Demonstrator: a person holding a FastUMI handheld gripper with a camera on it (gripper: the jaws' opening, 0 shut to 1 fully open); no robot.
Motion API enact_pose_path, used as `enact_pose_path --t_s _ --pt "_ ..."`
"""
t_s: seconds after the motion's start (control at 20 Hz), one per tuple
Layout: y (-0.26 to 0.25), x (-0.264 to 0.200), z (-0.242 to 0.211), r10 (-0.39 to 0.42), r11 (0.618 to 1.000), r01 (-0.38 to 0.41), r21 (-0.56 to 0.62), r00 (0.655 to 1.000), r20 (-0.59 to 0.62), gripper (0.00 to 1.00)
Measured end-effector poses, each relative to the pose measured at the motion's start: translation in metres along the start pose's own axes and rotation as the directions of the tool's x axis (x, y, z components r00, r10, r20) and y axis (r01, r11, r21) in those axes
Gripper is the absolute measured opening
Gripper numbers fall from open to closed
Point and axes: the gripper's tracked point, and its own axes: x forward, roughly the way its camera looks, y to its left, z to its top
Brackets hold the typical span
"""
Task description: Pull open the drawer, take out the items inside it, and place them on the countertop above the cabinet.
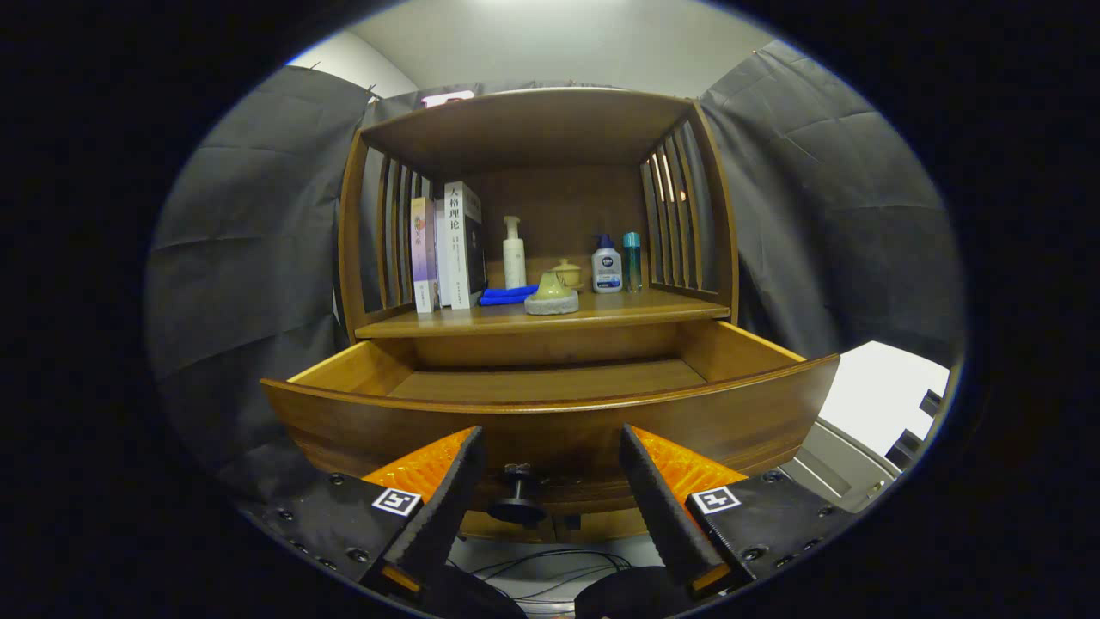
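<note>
The wooden drawer (pixel 550 421) of the cabinet stands pulled out toward me, and the part of its floor that I see is bare. Its dark round knob (pixel 517 499) sits on the front panel, between my two fingers. My gripper (pixel 550 447) is open, its black-and-orange fingers (pixel 451 499) spread either side of the knob without touching it. On the countertop (pixel 550 314) above the drawer lie a blue cloth (pixel 507 295) and a greenish ceramic piece on a grey base (pixel 552 297).
Upright books (pixel 447 249) stand at the left of the countertop, with a white pump bottle (pixel 514 252), a small yellow jar (pixel 567 273), a white bottle (pixel 607 268) and a teal bottle (pixel 632 260) behind. Slatted side walls enclose the shelf. Cables (pixel 550 563) lie on the floor below.
</note>
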Motion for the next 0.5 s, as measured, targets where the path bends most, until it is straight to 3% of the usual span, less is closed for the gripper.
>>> enact_pose_path --t_s 0.3,0.5 --pt "0.003 0.011 -0.012 -0.038 0.995 0.038 -0.097 0.999 0.003 0.98" --pt "0.008 0.012 -0.018 -0.045 0.995 0.043 -0.093 0.999 -0.015 0.98"
